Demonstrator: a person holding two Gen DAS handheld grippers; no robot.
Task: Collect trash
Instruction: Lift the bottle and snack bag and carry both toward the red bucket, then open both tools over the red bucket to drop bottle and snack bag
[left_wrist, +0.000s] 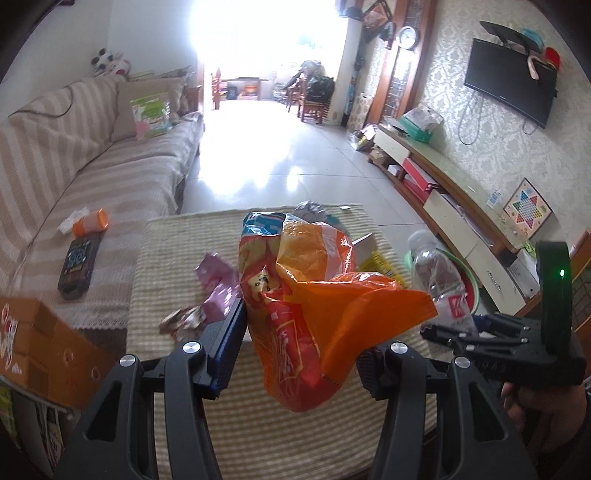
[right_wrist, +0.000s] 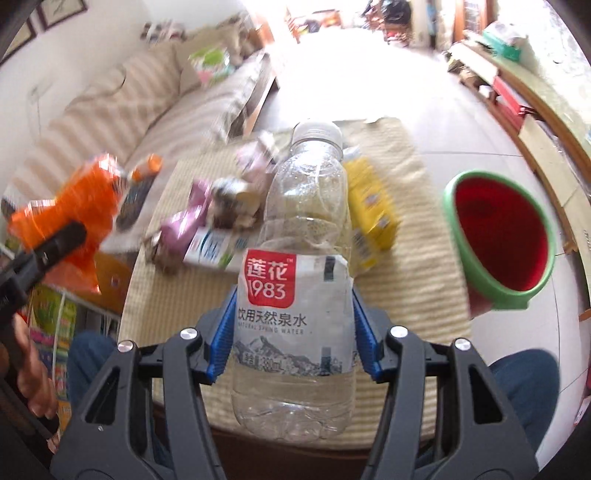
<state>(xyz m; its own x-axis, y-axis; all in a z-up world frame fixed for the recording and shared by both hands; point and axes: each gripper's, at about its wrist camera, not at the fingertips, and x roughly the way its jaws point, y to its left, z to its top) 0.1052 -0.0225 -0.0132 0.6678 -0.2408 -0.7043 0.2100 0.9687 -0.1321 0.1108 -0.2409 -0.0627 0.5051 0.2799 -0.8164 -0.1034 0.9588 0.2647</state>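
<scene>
- Between the right gripper (right_wrist: 293, 332) pads (right_wrist: 221, 332): empty water bottle (right_wrist: 295, 280), pinched at the label, cap pointing away, lifted clear over the near edge of the woven table mat (right_wrist: 413, 258).
- Between the left gripper (left_wrist: 299, 350) jaws: crumpled orange snack bag (left_wrist: 314, 302), pressed from both sides and raised above the mat's near half.
- Off the mat's right edge: red bin with green rim (right_wrist: 502, 236), nothing visible inside.
- Toward the mat's middle and far edge, left to collect: yellow carton (right_wrist: 369, 206), pink wrapper (right_wrist: 188, 214), white-and-blue box (right_wrist: 214, 247), brown crumpled scrap (left_wrist: 184, 319).
- Judged early: two pieces in hand, none binned, several waiting.
</scene>
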